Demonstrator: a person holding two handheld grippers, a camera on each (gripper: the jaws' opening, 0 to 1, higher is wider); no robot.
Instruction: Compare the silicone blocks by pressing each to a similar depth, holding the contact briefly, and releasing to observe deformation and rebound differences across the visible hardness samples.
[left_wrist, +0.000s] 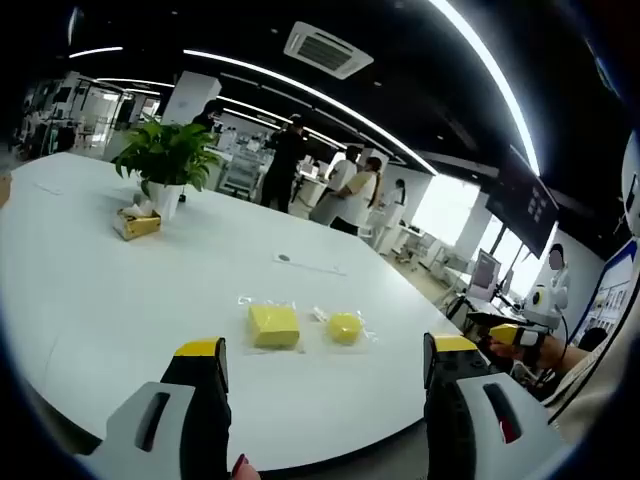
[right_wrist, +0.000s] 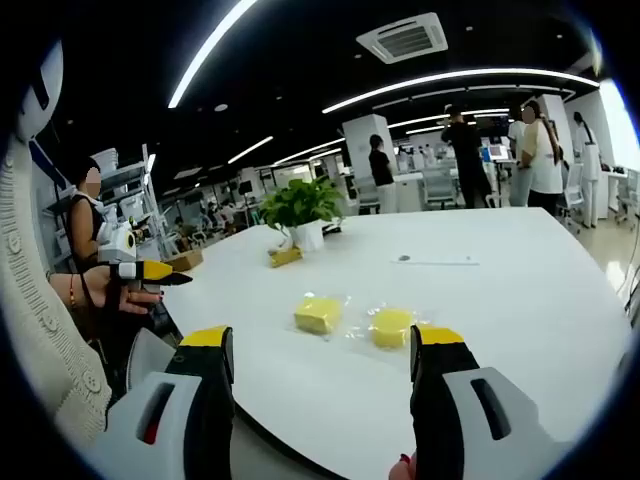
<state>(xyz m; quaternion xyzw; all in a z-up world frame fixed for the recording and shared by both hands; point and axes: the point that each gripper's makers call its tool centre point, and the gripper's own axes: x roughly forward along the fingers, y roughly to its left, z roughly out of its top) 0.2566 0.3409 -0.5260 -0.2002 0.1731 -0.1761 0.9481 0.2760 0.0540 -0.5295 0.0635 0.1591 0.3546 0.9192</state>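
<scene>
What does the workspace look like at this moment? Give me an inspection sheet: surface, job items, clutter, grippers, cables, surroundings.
Surface: large white table, rounded edge.
Job's things: square yellow block and round yellow block, each on a clear wrapper, lying side by side and apart, untouched.
Clutter: potted plant with a yellow box beside it at the far side; a thin flat white item mid-table.
Grippers: left gripper open, above the near table edge; right gripper open, short of the blocks.
Cables: nothing seen on the table.
Surroundings: open office, ceiling light strips, people standing behind the table.
</scene>
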